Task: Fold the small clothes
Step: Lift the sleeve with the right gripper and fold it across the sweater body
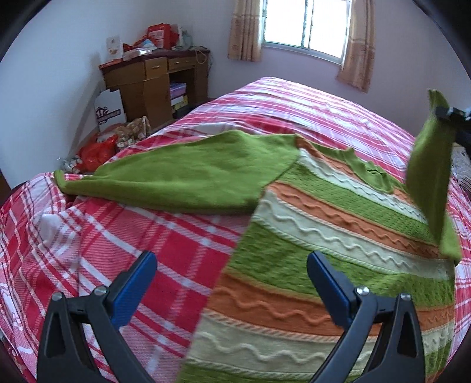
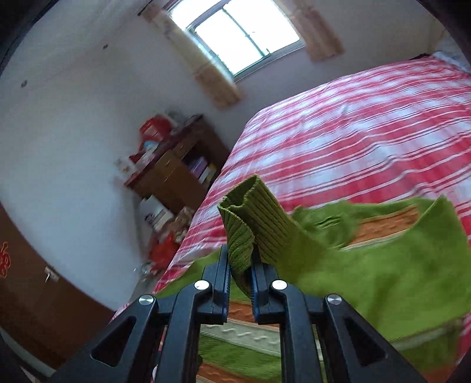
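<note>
A small knit sweater [image 1: 338, 235] with green, orange and cream stripes lies flat on the bed. Its left green sleeve [image 1: 182, 173] stretches out to the left. My left gripper [image 1: 232, 262] is open and empty, hovering over the sweater's left side edge. My right gripper [image 2: 240, 265] is shut on the ribbed cuff [image 2: 250, 212] of the right green sleeve and holds it lifted above the sweater body. In the left wrist view that raised sleeve [image 1: 429, 165] stands up at the far right, held by the right gripper [image 1: 450, 113].
The bed has a red and white plaid cover [image 1: 123, 235]. A wooden desk [image 1: 153, 76] with boxes and bags stands at the back left, with clutter on the floor [image 1: 97, 150]. A curtained window [image 1: 303, 23] is behind the bed.
</note>
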The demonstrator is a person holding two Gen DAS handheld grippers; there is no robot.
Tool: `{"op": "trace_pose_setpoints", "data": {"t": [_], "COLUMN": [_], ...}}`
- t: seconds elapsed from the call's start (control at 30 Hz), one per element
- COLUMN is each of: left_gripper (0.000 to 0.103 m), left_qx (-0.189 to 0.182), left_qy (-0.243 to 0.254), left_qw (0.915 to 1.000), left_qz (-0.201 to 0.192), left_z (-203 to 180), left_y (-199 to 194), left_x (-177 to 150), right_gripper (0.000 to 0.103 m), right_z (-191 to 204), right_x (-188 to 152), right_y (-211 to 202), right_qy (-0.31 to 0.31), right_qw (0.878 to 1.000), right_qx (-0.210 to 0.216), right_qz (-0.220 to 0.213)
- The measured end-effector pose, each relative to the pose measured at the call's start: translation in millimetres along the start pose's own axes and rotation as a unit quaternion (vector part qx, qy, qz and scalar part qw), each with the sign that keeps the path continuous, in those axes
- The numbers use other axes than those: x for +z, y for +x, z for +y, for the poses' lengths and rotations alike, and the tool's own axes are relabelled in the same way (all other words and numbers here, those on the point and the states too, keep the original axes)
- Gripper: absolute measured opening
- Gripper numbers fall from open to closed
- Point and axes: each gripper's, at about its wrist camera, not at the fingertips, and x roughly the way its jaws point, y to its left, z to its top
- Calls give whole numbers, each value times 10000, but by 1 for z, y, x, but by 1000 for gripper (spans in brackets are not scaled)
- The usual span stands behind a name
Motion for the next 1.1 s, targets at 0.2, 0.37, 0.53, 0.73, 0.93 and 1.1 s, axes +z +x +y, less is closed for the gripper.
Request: {"op": "trace_pose_setpoints", "data": {"t": [0.2,0.37,0.53,0.73,0.93,1.1], "left_gripper": [103,103,103,103,103,103], "left_qx": [58,113,204,243,283,511], "left_qy": [-133,-145,-169,-82,82,387], "left_qw": [9999,9998,9995,9996,9995,9978], "left_qz": [71,100,154,131,-63,-159], "left_z": [15,22,25,19,-6,-40], "left_y": [11,17,24,27,28,41], "left_x": [0,-1,0,6,27,43], "right_gripper": [11,11,33,59,59,59], "right_z": [10,-2,-8,-31,-65,-125], "right_x": [-24,-52,-80,-68,-44,-32], "right_y": [63,112,145,93,24,12], "right_qy": [-88,-149,108,285,-998,-1219], "right_qw": [9989,9944,9774,9886,9847,9546], "right_qx": [-45,163,786,881,-1431,-2712], "right_qz": [457,1031,1957,1185,-14,177]}}
